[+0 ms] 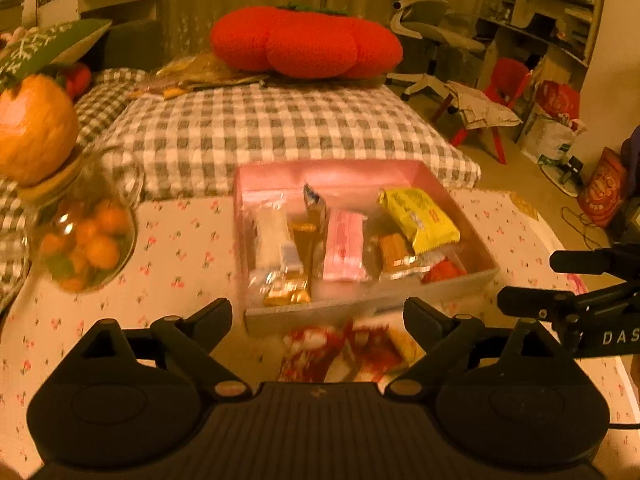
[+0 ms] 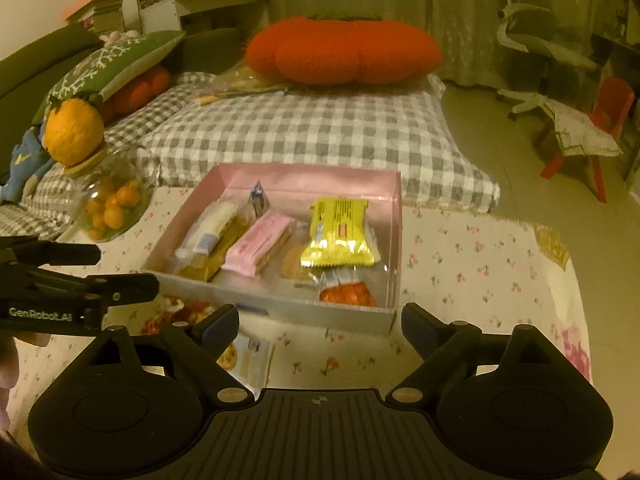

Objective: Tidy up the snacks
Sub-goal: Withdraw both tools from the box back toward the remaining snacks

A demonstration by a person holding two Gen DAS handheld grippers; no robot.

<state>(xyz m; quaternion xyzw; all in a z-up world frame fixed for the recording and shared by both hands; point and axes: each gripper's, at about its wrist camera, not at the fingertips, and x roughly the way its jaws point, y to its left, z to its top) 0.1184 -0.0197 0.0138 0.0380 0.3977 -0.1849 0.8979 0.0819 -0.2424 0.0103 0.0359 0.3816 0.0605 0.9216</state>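
Note:
A pink box (image 1: 332, 172) (image 2: 308, 178) sits on the floral tablecloth and holds several snacks: a yellow packet (image 1: 420, 218) (image 2: 340, 232), a pink packet (image 1: 344, 246) (image 2: 260, 242), a white packet (image 1: 274, 236) (image 2: 212, 226) and a red-orange one (image 2: 348, 294). A red snack packet (image 1: 352, 348) (image 2: 180, 310) lies on the cloth in front of the box. My left gripper (image 1: 318, 316) is open just above that red packet. My right gripper (image 2: 320, 320) is open and empty at the box's near wall.
A glass jar of small oranges (image 1: 86, 240) (image 2: 112, 208) stands left of the box. A flat pale packet (image 2: 250, 360) lies near the right gripper's left finger. A checked cushion (image 1: 280, 128) and a red tomato pillow (image 1: 306, 42) lie behind.

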